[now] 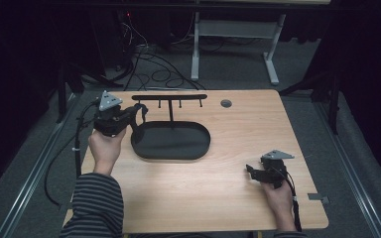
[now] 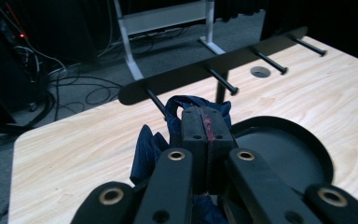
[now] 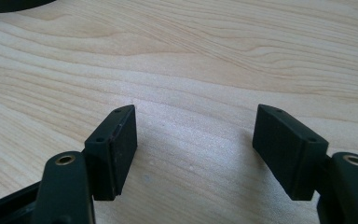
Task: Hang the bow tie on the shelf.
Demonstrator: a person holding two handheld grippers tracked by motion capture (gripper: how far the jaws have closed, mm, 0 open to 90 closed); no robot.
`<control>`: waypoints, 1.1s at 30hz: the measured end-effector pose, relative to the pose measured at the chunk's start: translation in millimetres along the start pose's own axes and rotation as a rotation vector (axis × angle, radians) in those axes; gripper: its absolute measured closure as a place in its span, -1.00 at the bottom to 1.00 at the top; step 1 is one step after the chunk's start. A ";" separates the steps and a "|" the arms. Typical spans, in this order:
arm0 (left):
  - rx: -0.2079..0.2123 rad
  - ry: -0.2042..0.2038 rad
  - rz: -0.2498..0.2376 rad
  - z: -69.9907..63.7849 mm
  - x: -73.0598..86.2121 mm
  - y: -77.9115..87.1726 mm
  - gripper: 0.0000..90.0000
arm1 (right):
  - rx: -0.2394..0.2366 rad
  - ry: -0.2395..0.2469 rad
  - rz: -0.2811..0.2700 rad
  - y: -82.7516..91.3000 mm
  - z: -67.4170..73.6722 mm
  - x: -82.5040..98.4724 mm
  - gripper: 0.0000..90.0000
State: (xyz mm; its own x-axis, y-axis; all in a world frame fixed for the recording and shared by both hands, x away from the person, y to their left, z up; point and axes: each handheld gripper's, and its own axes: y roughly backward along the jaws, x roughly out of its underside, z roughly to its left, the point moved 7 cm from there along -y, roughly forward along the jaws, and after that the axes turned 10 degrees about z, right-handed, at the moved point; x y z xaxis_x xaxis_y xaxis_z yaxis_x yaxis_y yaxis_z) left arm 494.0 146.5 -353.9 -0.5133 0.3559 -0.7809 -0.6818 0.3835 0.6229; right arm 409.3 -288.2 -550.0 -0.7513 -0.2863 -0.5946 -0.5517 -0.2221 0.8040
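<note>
Now my left gripper (image 2: 204, 135) is clamped on a dark blue cloth (image 2: 151, 149), holding it above the counter (image 1: 218, 188) just before the rack's (image 2: 214, 70) leftmost peg (image 2: 154, 99), beside the black tray (image 1: 171, 141). My right gripper (image 3: 193, 149) rests low over bare wood near the right edge, jaws wide with nothing between them.

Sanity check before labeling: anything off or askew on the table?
Nothing stands out. The rack stands upright in its tray. The left claw is shut on a dark blue cloth near the rack's pegs. The right claw is open over bare table.
</note>
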 end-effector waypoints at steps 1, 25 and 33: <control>-0.006 0.002 -0.001 1.8 -1.8 -2.1 1.00 | 0.000 0.000 0.000 0.0 0.0 0.0 -0.29; -0.088 0.029 0.047 20.5 -2.3 -31.9 0.99 | -0.002 0.000 0.000 0.1 0.0 0.1 -0.29; -0.114 0.029 0.081 26.5 2.1 -41.5 0.98 | -0.003 0.000 0.000 0.1 0.0 0.1 -0.29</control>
State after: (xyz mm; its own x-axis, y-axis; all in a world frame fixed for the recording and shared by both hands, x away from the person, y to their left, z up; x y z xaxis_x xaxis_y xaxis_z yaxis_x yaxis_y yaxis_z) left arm 535.0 153.9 -380.2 -0.5828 0.3561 -0.7305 -0.6917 0.2544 0.6759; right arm 409.2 -288.2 -550.0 -0.7513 -0.2864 -0.5946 -0.5507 -0.2245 0.8039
